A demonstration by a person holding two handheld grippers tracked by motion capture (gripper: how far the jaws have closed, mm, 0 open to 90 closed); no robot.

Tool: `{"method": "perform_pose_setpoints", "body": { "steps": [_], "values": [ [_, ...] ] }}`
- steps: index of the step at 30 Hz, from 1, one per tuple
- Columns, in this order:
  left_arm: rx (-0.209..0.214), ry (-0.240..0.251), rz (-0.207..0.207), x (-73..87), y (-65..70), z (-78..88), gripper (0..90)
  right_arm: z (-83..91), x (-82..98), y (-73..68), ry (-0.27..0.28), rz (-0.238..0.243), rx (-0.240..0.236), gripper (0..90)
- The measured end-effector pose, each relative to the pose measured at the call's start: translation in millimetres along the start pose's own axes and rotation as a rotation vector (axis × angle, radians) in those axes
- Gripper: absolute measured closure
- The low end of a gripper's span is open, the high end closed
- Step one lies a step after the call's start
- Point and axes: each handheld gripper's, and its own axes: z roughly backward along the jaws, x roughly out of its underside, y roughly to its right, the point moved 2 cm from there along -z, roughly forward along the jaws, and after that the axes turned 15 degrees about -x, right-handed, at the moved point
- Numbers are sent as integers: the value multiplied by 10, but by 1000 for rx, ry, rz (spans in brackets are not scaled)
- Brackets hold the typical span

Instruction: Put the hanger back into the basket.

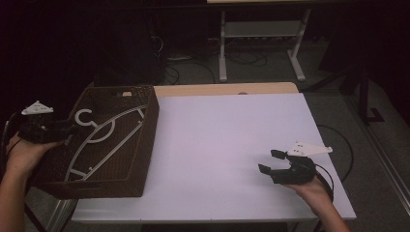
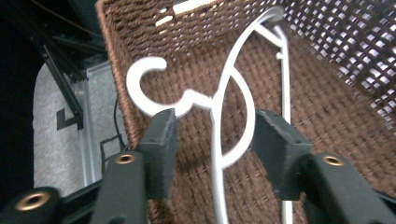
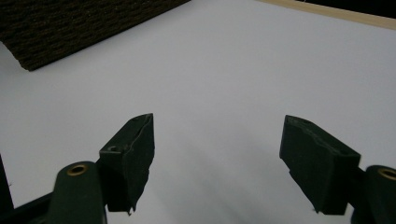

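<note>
Woven brown basket (image 1: 104,186) at the bench's (image 1: 227,145) left edge holds white hangers (image 2: 219,112); your left gripper (image 2: 212,128), jaws wide, straddles one's neck below the hook, likely the pickup; close next. Right gripper (image 1: 274,162) hangs wide, well apart from the basket

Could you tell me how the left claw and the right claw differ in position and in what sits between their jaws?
The left claw reaches over the brown woven basket at the table's left edge; the right claw sits over the bare white tabletop at the right. The left claw's jaws straddle the white hanger without closing on it; the right claw's jaws have nothing between them. Both are open and hand-held.
</note>
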Motion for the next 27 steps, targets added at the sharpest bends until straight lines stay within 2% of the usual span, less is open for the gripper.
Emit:
{"method": "perform_pose_setpoints", "body": {
  "steps": [5, 8, 9, 13, 21, 27],
  "values": [
    [54, 60, 42, -103, 115, 61, 310, 7, -13, -2, 5, 2, 0, 253],
    [92, 93, 73, -176, 227, 89, 247, 15, -35, -5, 14, 5, 2, 246],
    [99, 104, 61, -199, 260, 101, 231, 18, -47, -5, 18, 4, -1, 244],
    [164, 157, 103, -295, 430, 145, 164, 36, -96, -6, 29, 8, 0, 222],
    [262, 231, 104, -421, 790, 200, 118, 64, -234, -21, 71, 17, 8, 157],
    [316, 277, 87, -472, 1072, 223, 63, 100, -346, -30, 102, 28, 26, 119]
  ]
}}
